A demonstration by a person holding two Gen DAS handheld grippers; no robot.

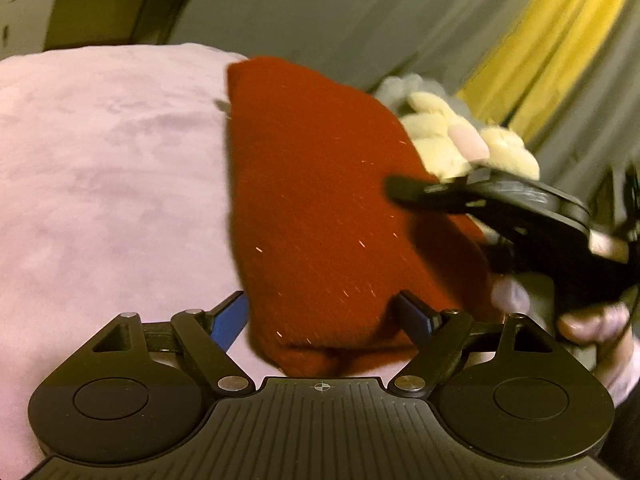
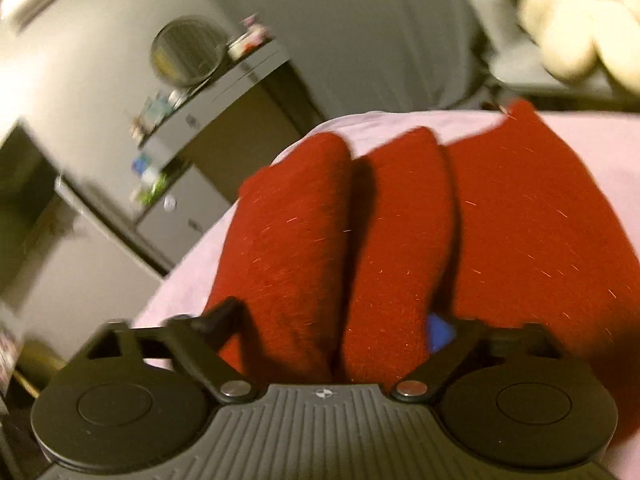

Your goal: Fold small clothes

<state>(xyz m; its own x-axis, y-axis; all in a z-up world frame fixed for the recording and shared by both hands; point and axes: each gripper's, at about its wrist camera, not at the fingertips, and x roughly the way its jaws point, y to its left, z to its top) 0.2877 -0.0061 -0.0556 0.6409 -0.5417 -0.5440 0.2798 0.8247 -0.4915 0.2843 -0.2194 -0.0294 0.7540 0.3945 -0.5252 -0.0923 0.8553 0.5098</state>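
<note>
Left wrist view takes in the pink bedspread [image 1: 100,168] first, a soft plush surface that fills the left half of the picture and runs under everything else. On it lies the red knitted garment [image 1: 320,208], thick and fuzzy, stretching from the near edge of the view up toward the far side of the bed. In the right wrist view the same garment [image 2: 400,240] shows 2 rolled or folded lobes side by side on the left and a flatter panel on the right, all resting on the bedspread [image 2: 600,136].

Behind the bed hang grey curtains [image 1: 320,12] with a yellow curtain [image 1: 560,40] at the right. A cabinet [image 2: 224,120] with small clutter and a round mirror [image 2: 186,52] on top stands beyond the bed's far edge. A cream and pink plush toy [image 1: 460,136] sits at the garment's far right edge.

The left gripper [image 1: 324,312] is spread wide, its 2 fingers standing either side of the garment's near end, with cloth between them but not pinched. The right gripper [image 2: 336,324] is likewise spread, straddling the near ends of the 2 lobes; whether its pads press the cloth cannot be told. Seen from the left, the right gripper [image 1: 404,188] hovers over the garment's right side, blurred, with the person's right hand [image 1: 580,320] on its handle.
</note>
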